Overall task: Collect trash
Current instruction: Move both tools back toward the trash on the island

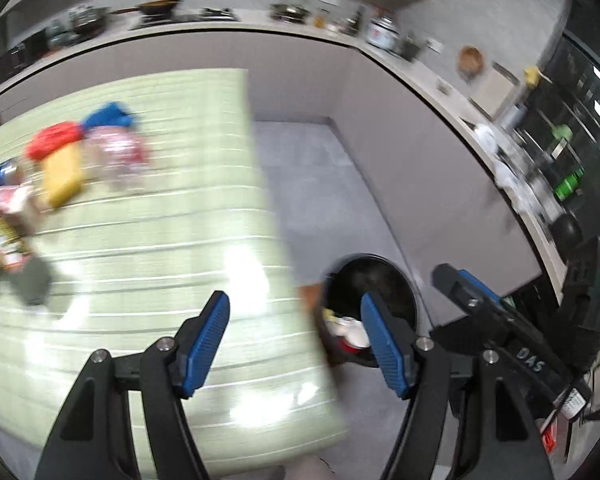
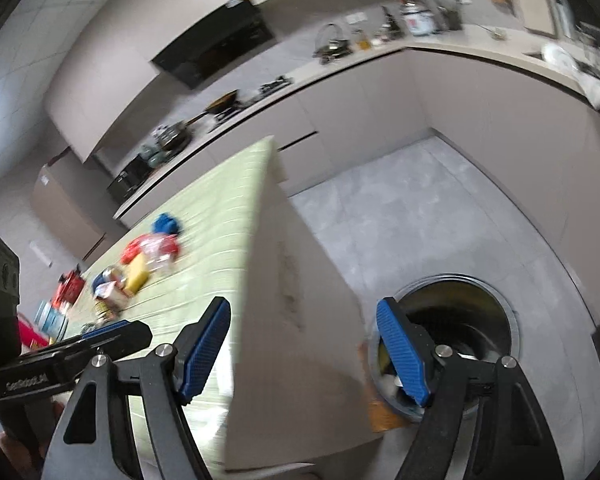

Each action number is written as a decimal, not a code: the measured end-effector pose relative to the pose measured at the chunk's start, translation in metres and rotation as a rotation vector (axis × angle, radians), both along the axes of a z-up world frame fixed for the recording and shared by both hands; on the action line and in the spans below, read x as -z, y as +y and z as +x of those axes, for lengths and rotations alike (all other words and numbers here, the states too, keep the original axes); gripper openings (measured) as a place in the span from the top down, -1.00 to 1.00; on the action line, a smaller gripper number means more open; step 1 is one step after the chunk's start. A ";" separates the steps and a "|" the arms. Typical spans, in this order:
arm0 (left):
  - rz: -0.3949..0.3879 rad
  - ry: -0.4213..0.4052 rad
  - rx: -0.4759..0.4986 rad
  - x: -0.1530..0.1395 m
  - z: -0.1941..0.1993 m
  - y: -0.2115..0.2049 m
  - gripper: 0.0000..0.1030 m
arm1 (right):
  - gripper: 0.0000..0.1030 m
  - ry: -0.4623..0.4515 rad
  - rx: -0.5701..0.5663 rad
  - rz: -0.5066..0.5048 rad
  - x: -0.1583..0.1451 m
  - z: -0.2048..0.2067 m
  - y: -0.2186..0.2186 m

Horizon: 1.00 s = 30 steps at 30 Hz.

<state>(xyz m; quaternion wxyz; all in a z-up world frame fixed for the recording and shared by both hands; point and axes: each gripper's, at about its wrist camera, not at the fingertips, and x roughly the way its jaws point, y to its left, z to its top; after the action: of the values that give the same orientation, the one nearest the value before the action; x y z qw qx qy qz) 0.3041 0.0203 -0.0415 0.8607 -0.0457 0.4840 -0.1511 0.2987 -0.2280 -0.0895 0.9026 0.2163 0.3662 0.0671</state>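
Two sets of fingers, left gripper (image 1: 296, 350) and right gripper (image 2: 304, 352), spread wide, empty. Trash (image 1: 60, 160) heaped on green-striped desk (image 1: 160, 240); bin (image 2: 452, 328) on grey floor (image 2: 400, 208) beside it.

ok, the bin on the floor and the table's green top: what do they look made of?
Bin: looks like metal at the rim, judging by the thin silvery ring that catches light; the inside is dark, possibly a liner, can't tell. Table top: pale green slatted or ribbed surface with a glossy finish, shown by bright glare patches; could be plastic or a coated mat, blur leaves it open.
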 end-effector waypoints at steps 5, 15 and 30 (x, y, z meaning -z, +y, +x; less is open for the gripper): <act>0.033 -0.019 -0.124 0.008 -0.007 0.097 -0.35 | -0.50 -0.022 -0.083 -0.015 -0.010 0.009 0.088; 0.079 -0.029 -0.286 0.015 -0.010 0.248 -0.35 | -0.50 -0.003 -0.213 -0.018 0.004 0.028 0.257; 0.060 0.029 -0.366 0.025 0.012 0.292 -0.35 | -0.50 0.073 -0.392 -0.092 0.036 0.064 0.355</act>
<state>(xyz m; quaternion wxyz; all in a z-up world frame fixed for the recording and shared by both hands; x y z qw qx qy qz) 0.3156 0.3126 -0.0666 0.8676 -0.1098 0.4844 0.0233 0.3624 0.1273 -0.1257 0.8674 0.1014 0.4363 0.2169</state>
